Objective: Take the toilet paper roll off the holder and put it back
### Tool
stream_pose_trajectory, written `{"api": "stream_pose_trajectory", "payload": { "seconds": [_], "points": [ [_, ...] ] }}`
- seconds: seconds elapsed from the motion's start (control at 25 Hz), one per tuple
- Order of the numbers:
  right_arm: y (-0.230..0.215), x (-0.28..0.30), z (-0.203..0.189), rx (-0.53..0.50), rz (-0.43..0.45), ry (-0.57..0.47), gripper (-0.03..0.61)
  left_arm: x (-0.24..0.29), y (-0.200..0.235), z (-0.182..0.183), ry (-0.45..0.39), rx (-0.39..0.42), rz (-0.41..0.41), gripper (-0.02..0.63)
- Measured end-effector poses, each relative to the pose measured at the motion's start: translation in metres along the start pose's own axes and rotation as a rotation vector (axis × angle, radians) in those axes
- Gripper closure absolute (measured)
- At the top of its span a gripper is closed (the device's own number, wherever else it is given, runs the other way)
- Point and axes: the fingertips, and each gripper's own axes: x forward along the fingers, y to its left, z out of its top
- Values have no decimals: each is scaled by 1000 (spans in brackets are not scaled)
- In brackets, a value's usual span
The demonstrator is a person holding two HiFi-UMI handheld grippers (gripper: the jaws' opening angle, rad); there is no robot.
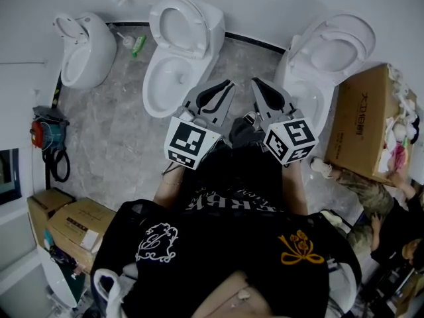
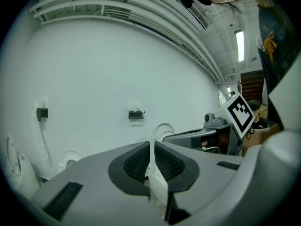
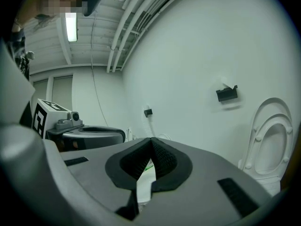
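We face a white wall [image 2: 94, 69] over three toilets [image 1: 173, 26]. Our left gripper [image 2: 151, 145] and right gripper [image 3: 151, 140] both sit pressed together, empty. The small black holder [image 2: 136, 115] on the wall looks bare; we see no roll. It should be light and crushable, so we'd pinch its edge gently.

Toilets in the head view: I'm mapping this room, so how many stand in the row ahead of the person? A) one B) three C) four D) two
B: the head view shows the left toilet, the middle toilet and the right toilet side by side, and no others.
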Motion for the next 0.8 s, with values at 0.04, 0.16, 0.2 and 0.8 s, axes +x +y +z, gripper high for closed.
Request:
{"api": "stream_pose_trajectory", "payload": {
  "seconds": [0.04, 0.16, 0.2, 0.8],
  "points": [
    [0, 0, 0, -2, -1, -1, 566, 0, 0, 0, -1, 1, -1, 577],
    [1, 0, 1, 0, 1, -5, 566, 1, -1, -1, -1, 4, -5, 577],
    [1, 1, 2, 0, 1, -5, 566, 1, -1, -1, -2, 3, -7, 577],
    [-1, 6, 6, -13, 2, 0, 566, 6, 0, 1, -7, 9, -21, 577]
  ]
}}
